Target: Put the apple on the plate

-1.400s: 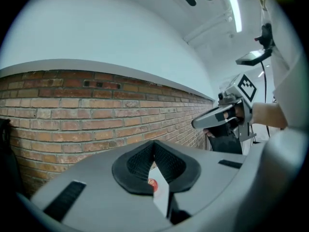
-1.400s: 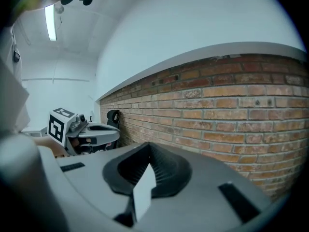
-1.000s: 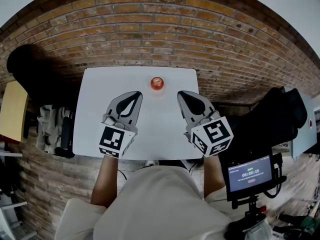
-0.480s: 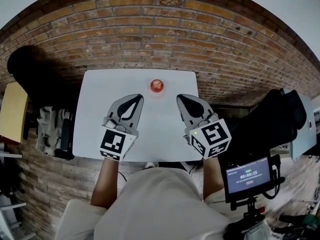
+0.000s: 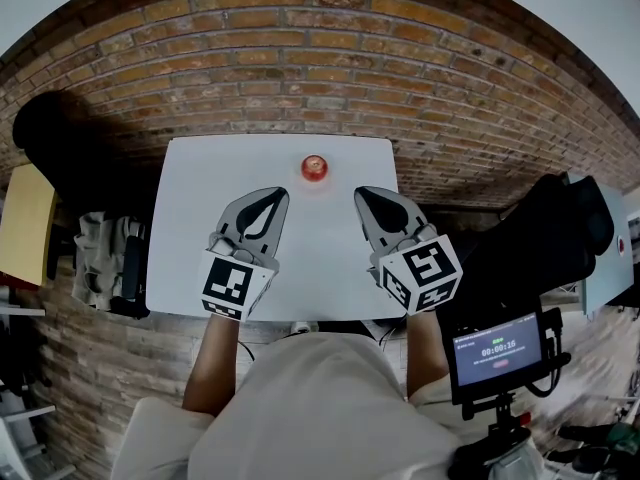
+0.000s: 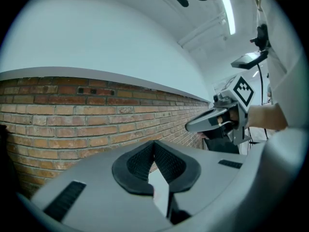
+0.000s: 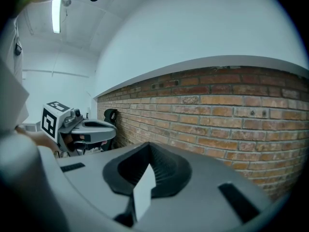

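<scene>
left fingers [image 6: 137, 164]: black ribbed pads meet at the tips, fully together, nothing between them; only a sliver of white shows through the gap behind the tips.
right fingers [image 7: 166, 170]: same picture, pads together at the tips and empty.
aim: both pairs point out roughly level towards the red brick wall [image 5: 330, 78]; neither gripper view shows the fruit.
task's thing: small round red apple [image 5: 314, 167] sits on the white rectangular surface [image 5: 190, 218], close to its far edge by the wall.
apple vs fingers: beyond both pairs and roughly midway between them, a little nearer the left tips, apart from both, no contact.
plate: we can make out none in any view; we cannot tell whether anything white lies under the apple.
progress (our judgement): apple free of both pairs and at rest; without a visible plate we cannot confirm it lies where the task wants it.
</scene>
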A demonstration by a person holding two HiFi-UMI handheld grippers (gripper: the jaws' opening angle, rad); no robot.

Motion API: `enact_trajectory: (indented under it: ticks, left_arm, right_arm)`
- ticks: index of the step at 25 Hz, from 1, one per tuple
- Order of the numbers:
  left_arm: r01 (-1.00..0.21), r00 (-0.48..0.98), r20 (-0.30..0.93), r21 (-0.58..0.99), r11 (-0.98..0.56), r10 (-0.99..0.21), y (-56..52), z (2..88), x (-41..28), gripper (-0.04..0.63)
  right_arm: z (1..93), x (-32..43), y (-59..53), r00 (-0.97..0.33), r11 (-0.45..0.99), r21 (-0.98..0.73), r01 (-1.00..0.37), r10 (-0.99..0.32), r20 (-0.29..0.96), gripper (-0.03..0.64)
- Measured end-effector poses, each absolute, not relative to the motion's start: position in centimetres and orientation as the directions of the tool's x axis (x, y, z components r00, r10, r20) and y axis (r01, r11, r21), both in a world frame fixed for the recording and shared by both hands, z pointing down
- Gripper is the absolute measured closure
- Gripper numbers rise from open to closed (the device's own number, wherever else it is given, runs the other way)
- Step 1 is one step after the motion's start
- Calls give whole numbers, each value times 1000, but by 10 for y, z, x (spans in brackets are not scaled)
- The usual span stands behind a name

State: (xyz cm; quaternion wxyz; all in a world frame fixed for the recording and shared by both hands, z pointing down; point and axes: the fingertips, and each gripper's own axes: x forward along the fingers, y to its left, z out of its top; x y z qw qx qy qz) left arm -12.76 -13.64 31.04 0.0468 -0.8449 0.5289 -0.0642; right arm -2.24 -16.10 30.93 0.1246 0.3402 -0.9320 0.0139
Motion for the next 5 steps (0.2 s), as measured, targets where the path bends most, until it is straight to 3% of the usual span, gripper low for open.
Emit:
enact_trajectory:
  ticks: [5]
  left_arm:
    - [-888,435,55,-142,-438,-899,-139,309,-128,589]
  right_arm:
    - [311,-21,-163,-731,762,56,-645,-636,246,615]
